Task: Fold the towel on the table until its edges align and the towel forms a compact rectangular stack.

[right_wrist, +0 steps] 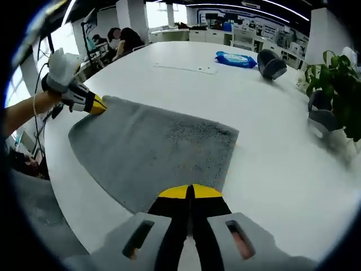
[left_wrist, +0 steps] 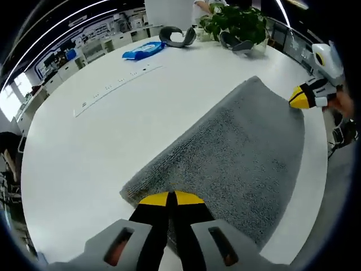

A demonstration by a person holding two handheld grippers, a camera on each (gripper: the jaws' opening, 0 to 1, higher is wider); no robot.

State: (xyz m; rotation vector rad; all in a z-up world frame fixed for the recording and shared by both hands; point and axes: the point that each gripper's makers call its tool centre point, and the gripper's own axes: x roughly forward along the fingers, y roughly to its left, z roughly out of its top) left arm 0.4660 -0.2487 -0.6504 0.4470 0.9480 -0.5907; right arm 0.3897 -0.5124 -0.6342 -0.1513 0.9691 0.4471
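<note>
Towel (left_wrist: 237, 152) grey, flat on white table (left_wrist: 84, 152) | my left gripper (left_wrist: 171, 199) and right gripper (right_wrist: 190, 192) each pinch a corner edge | bare tabletop beyond

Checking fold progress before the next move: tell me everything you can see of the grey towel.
The grey fluffy terry towel lies flat on the white round table, spread as a rough rectangle, seemingly one fold thick. The left gripper is shut on one corner and the right gripper on the neighbouring corner. Nothing else touches it.
</note>
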